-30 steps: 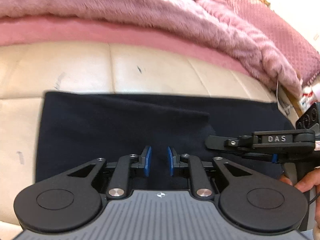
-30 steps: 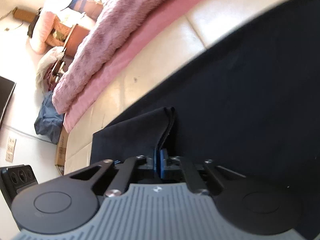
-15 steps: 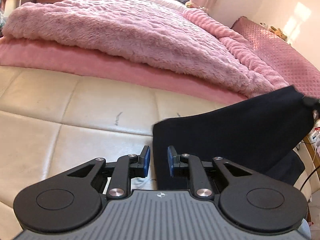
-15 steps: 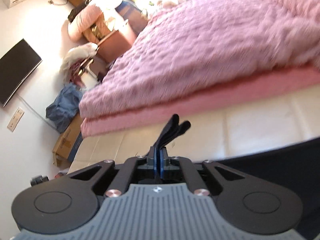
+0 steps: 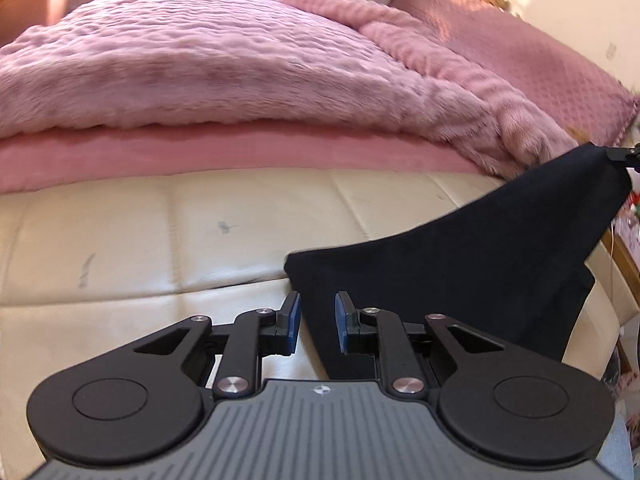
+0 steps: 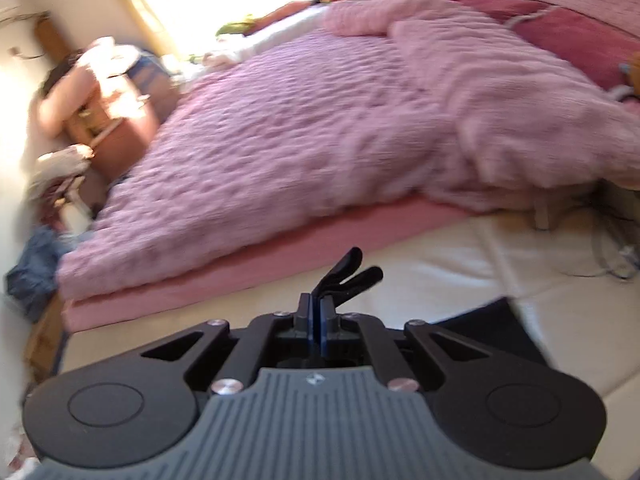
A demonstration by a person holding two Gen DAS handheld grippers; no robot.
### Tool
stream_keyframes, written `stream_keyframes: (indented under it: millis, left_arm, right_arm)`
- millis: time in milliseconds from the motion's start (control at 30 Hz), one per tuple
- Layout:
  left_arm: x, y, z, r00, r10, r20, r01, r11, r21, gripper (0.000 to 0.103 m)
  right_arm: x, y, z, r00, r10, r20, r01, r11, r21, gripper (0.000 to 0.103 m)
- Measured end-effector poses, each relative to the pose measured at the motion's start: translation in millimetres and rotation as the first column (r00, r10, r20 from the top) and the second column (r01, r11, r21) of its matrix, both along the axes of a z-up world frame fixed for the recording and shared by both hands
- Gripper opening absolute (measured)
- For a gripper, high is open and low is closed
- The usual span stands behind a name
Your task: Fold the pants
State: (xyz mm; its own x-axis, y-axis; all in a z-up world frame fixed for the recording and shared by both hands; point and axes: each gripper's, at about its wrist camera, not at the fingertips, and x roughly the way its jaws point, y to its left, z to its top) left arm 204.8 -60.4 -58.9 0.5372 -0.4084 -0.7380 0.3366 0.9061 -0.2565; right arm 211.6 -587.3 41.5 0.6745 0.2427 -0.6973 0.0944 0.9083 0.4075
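The dark navy pants (image 5: 472, 268) lie on the cream padded bench (image 5: 160, 240), with their right end lifted into the air at the right edge of the left wrist view. My left gripper (image 5: 317, 322) is open and empty, low over the pants' near left edge. My right gripper (image 6: 317, 316) is shut on a corner of the pants (image 6: 344, 276), which sticks up past the pads; more of the dark cloth (image 6: 492, 328) hangs below it. The right gripper's tip (image 5: 624, 155) shows holding the raised corner.
A fluffy pink blanket (image 5: 240, 68) covers the bed behind the bench, over a pink sheet (image 5: 200, 152). A wooden dresser with clutter (image 6: 104, 120) stands at the far left. A bedside edge with small items (image 5: 628, 240) is at the right.
My right gripper has lifted the pinched pants corner up and to the right, pulling the cloth off the bench's left part. My left gripper has stayed open and its view has shifted left.
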Motion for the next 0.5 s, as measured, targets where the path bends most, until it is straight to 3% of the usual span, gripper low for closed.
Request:
stream_keyframes:
  millis: [200, 500]
  left_arm:
    - [14.5, -39.8, -16.3, 0.997, -0.066, -0.031, 0.067, 0.997, 0.041, 0.020]
    - [37.0, -61.3, -45.8, 0.996, -0.043, -0.083, 0.053, 0.992, 0.118, 0.020]
  right_arm:
    - [4.7, -52.9, -53.6, 0.992, -0.099, -0.072, 0.099, 0.995, -0.009, 0.000]
    - [33.2, -77.9, -137.0, 0.973, -0.168, -0.156, 0.154, 0.983, -0.097, 0.000]
